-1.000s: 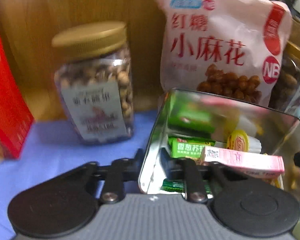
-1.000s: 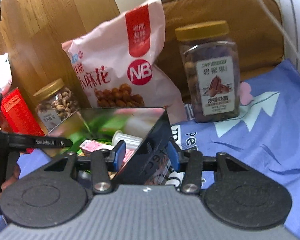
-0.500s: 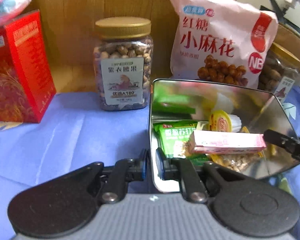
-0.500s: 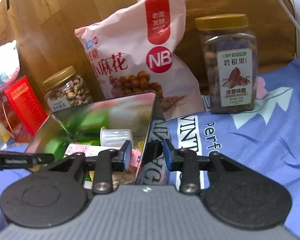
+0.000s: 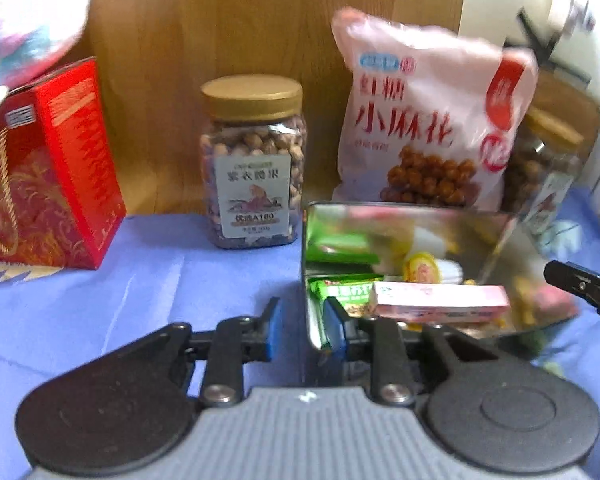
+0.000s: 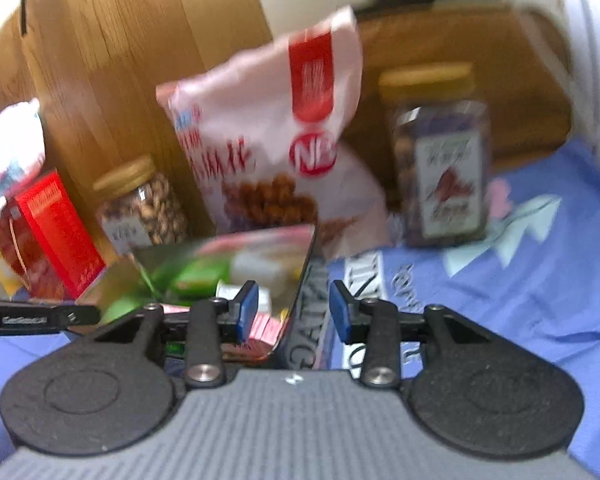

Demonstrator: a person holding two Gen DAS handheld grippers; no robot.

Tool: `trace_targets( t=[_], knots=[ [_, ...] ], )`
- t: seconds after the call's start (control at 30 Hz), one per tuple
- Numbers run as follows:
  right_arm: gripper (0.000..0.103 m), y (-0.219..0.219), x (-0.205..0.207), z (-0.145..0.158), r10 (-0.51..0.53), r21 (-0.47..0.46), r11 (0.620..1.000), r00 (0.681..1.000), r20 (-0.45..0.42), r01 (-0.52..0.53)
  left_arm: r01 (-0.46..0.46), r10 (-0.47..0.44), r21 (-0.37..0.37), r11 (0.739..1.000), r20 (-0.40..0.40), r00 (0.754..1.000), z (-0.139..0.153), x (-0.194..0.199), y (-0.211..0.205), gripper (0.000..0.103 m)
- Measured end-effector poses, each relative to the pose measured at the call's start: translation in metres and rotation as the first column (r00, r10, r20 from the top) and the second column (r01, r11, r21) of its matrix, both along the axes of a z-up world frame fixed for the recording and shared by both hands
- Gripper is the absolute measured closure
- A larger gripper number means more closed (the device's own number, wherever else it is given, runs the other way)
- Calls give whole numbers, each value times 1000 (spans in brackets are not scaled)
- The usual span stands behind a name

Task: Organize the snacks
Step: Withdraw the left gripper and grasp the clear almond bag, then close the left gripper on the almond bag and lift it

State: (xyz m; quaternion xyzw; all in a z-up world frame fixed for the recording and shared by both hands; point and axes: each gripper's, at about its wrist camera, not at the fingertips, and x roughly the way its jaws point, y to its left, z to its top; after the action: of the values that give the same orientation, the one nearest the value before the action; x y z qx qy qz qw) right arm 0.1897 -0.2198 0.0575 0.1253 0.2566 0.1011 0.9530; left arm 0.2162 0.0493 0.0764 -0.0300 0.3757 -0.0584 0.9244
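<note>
**Both tools straddle the tin's walls, pads apart**

Left wrist view: the left tool (image 5: pixel 299 330) sits over the left wall of the shiny metal tin (image 5: pixel 500 236), one blue pad outside the wall and one inside. Its jaws have just been opening; a gap shows between the outer pad and the wall, so the wall lies between the pads without being pinched. Inside the tin lie a pink carton (image 5: pixel 440 300), a green packet (image 5: pixel 342 294) and a small yellow-lidded cup (image 5: pixel 422 270). Behind the tin, against a wooden panel (image 5: pixel 260 12), stand a gold-lidded nut jar (image 5: pixel 254 160), a pink snack bag (image 5: pixel 424 132) and a red gift box (image 5: pixel 48 164), all on a blue cloth (image 5: pixel 100 300).

Right wrist view, blurred: the right tool (image 6: pixel 293 312) straddles the tin's right wall (image 6: pixel 306 264), the pads standing moderately wide on either side, clear of the metal. Its jaws have just opened a little further. A second jar (image 6: pixel 440 160) stands to the right of the snack bag (image 6: pixel 268 128). The left tool's black finger (image 6: pixel 40 316) reaches in at the left edge.
</note>
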Motion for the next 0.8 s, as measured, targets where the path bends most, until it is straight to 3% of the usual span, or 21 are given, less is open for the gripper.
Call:
trace_targets(
  t=[0.1,0.27,0.33,0.43,0.53,0.6,0.67,0.73,0.8],
  knots=[
    [60,-4,-32,10,47,18,999,997,62,-49,20,-17,-44,999,59,998,8,-37,27,73],
    [59,16,-80,1,221,55,973,975,26,-222,43,-41,-106,993,21,999,-11,-103,75,73],
    [58,36,-96,-8,336,75,939,942,-14,-334,65,-68,-146,987,-20,997,-24,-128,91,73],
    [57,75,-122,-21,523,73,852,851,-58,-519,89,-108,-227,970,-71,992,-41,-166,108,73],
    [56,110,-144,-28,635,39,772,769,-77,-634,86,-119,-298,951,-97,988,-54,-195,117,70],
    [52,132,-157,-32,679,-9,731,729,-88,-682,79,-125,-358,930,-107,986,-62,-207,119,60],
    [46,147,-162,-38,691,-58,710,710,-132,-702,81,-130,-371,925,-109,986,-66,-213,116,58],
    [46,154,-164,-42,686,-95,707,712,-147,-701,83,-131,-382,920,-99,986,-69,-218,113,58],
    [46,153,-161,-42,682,-75,713,715,-153,-697,89,-138,-412,907,-92,986,-72,-219,110,59]
  ],
)
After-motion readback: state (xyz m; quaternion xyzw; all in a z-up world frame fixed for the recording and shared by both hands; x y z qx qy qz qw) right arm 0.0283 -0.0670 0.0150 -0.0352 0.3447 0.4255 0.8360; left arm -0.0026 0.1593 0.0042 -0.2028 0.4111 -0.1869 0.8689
